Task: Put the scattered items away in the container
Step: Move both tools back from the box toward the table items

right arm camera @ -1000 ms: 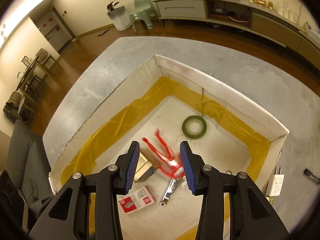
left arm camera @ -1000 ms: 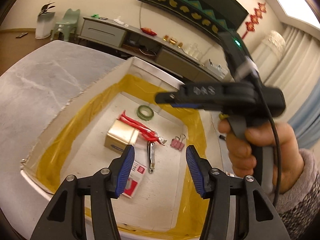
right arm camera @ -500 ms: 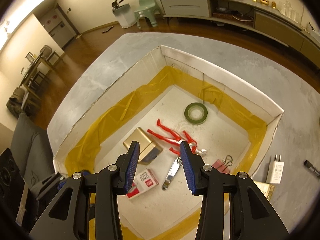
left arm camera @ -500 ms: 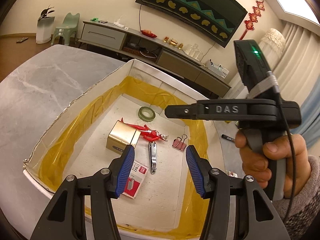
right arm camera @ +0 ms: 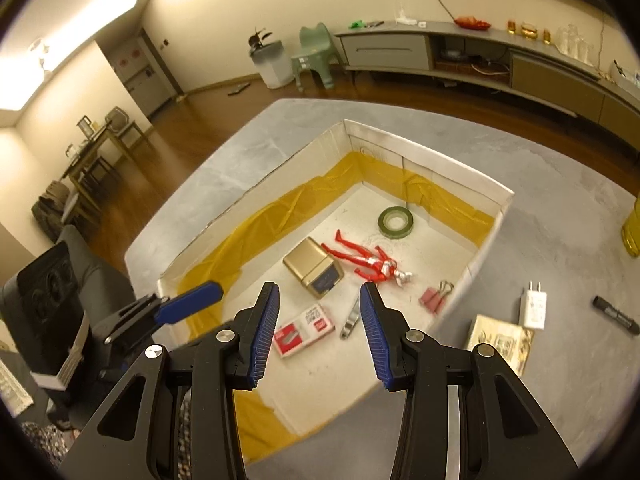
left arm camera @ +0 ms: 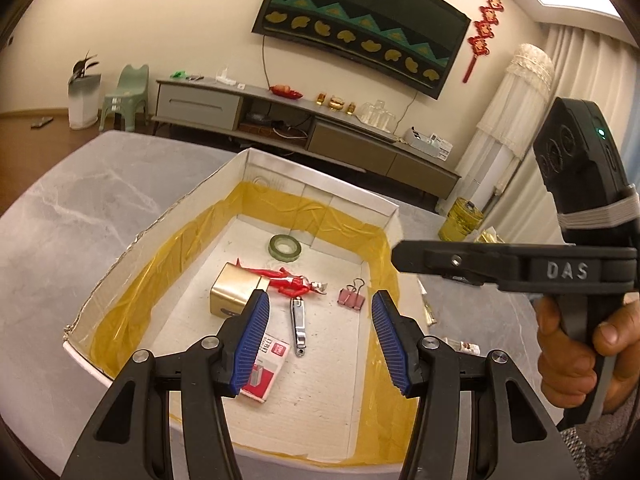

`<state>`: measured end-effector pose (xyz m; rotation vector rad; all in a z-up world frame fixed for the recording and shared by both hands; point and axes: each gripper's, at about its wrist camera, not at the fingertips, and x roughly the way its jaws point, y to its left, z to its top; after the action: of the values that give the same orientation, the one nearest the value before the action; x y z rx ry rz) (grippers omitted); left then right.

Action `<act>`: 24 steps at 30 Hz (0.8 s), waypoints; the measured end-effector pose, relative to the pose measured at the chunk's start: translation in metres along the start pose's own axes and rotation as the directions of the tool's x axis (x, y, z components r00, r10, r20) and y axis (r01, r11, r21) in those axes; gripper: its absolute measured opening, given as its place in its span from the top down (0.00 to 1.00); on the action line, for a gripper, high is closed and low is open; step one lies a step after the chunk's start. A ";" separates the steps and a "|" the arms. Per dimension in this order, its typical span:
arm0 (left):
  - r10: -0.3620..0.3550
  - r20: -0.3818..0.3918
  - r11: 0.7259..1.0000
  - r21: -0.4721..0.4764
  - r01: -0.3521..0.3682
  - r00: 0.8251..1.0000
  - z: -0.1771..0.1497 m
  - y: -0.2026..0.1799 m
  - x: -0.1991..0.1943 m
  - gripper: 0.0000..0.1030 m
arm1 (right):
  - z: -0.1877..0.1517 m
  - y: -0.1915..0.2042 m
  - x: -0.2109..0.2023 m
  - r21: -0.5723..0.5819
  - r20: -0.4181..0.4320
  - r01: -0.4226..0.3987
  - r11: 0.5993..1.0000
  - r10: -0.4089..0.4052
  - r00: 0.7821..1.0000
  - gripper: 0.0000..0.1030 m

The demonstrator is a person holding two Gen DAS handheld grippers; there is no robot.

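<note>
Both my left gripper (left arm camera: 318, 332) and right gripper (right arm camera: 320, 330) gape empty above the yellow-taped white cardboard box (right arm camera: 432, 158), while the white plug adapter (right arm camera: 534, 310) outside could skid when pinched.

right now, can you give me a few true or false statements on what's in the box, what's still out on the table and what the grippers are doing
1. The red figure lies inside the box. True.
2. The white charger is in the box. False: it lies on the table outside.
3. The right gripper is open and empty. True.
4. The left gripper holds the nail clipper. False: it is open, and the clipper lies on the box floor.
5. The black marker is still on the table. True.
</note>
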<state>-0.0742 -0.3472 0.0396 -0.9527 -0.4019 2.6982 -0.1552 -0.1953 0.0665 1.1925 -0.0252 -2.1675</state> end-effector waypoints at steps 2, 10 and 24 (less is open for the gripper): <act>-0.006 0.006 1.000 0.001 0.006 1.000 -0.001 -0.005 -0.004 0.47 | -0.006 0.000 -0.008 0.000 0.006 -0.004 1.000 0.004 1.000 0.56; -0.036 0.004 0.999 0.013 0.036 0.999 -0.009 -0.029 -0.020 0.47 | -0.026 0.007 -0.050 -0.009 0.064 -0.038 0.999 0.039 0.997 0.56; -0.109 -0.042 0.981 0.155 0.115 0.993 -0.027 -0.115 -0.038 0.47 | -0.079 -0.034 -0.128 0.110 0.204 -0.067 0.992 0.043 0.978 0.56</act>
<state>-0.0122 -0.2476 0.0802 -0.9013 -0.2246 2.5649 -0.0659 -0.0760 0.1055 1.0177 -0.2715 -2.2548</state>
